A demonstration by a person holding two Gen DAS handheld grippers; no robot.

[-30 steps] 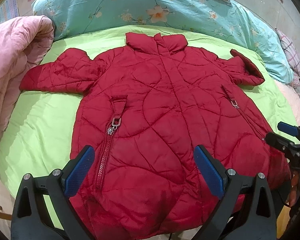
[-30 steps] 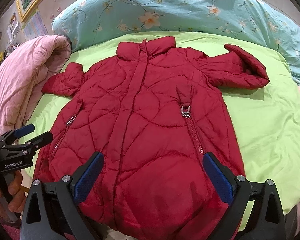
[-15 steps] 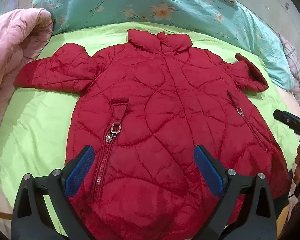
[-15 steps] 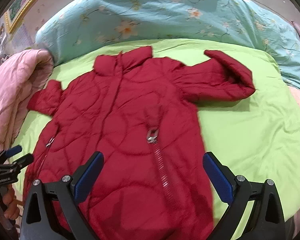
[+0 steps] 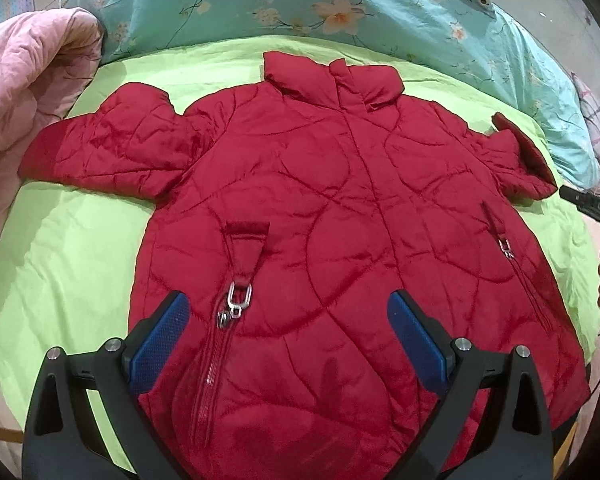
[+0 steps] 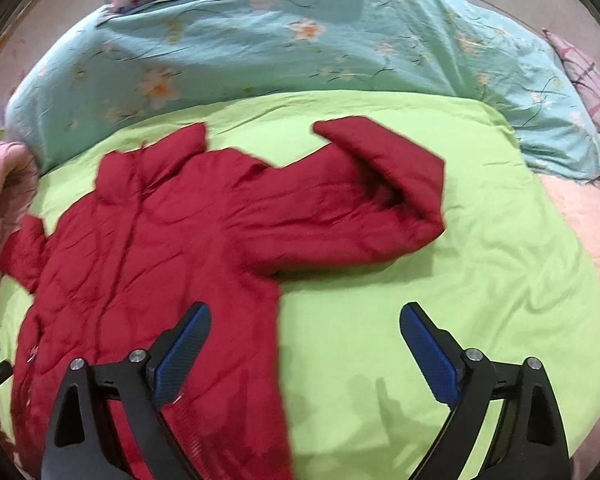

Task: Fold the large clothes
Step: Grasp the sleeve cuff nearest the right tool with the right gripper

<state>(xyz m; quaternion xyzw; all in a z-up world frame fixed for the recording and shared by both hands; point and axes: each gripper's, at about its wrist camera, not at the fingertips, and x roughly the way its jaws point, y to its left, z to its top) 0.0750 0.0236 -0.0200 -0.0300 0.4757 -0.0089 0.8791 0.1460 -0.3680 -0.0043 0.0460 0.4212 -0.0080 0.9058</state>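
A red quilted jacket (image 5: 340,216) lies flat, front up, on a lime green bed sheet (image 5: 68,264), collar at the far side and both sleeves spread out. My left gripper (image 5: 288,320) is open and empty above the lower front, near a pocket zipper pull (image 5: 238,296). My right gripper (image 6: 304,332) is open and empty above the jacket's right edge and the sheet (image 6: 480,280). The jacket also shows in the right wrist view (image 6: 148,256), with its right sleeve (image 6: 380,200) bent back on itself. The right gripper's body shows at the right edge of the left wrist view.
A turquoise floral quilt (image 5: 300,4) lies along the far side of the bed. A pink quilt (image 5: 24,80) is bunched at the left. A checked pillow (image 6: 584,80) lies at the far right.
My right gripper has swung to the right, from above the jacket's front to its right edge and the sleeve. My left gripper has shifted slightly forward over the jacket.
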